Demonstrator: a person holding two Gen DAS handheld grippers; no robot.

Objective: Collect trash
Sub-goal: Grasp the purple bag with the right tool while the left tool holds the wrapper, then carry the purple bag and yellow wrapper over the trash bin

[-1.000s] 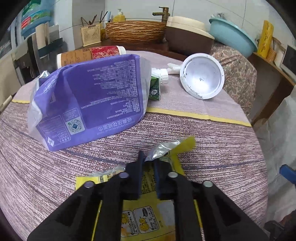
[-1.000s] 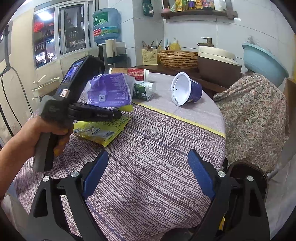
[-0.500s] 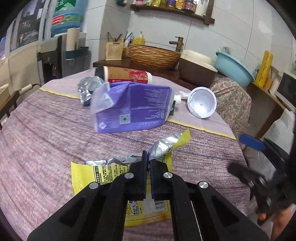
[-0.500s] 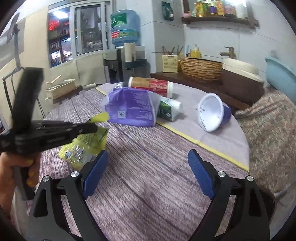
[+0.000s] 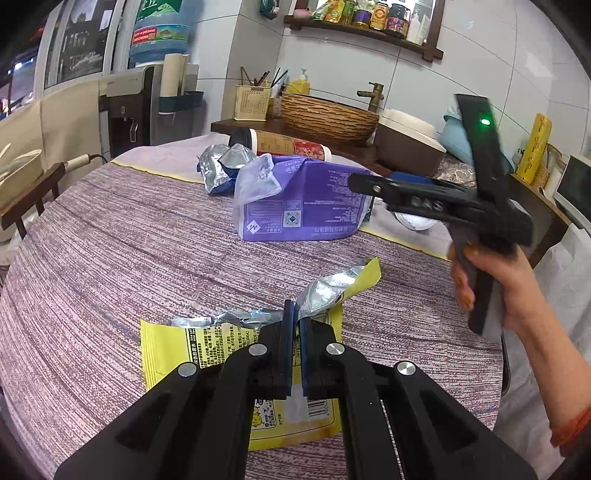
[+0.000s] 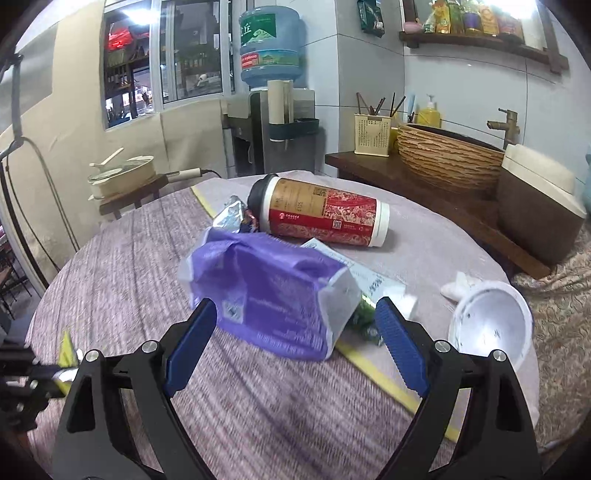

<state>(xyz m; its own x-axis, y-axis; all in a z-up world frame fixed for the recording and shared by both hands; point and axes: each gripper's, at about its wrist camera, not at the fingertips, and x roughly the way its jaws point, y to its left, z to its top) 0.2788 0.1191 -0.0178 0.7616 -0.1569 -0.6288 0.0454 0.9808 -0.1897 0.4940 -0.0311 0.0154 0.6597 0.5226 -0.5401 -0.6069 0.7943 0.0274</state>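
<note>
White tiled walls (image 6: pixel 461 85) are seen behind a round tabletop (image 6: pixel 122 266) covered in striped purple cloth. A dark window (image 6: pixel 177 55) is set at upper left. A water dispenser (image 6: pixel 273 122) is placed at the centre, a wooden shelf (image 5: pixel 365 33) is hung at upper right, and a woven basin (image 6: pixel 447 155) is set on a dark counter (image 6: pixel 373 166).

A round tabletop (image 6: pixel 129 280) wears a purple woven cloth. On it lie a purple tissue pack (image 6: pixel 273 295), a paper cup (image 6: pixel 321 216), a white bowl (image 6: pixel 491 325) and a crumpled foil wrapper (image 5: pixel 221 166).
</note>
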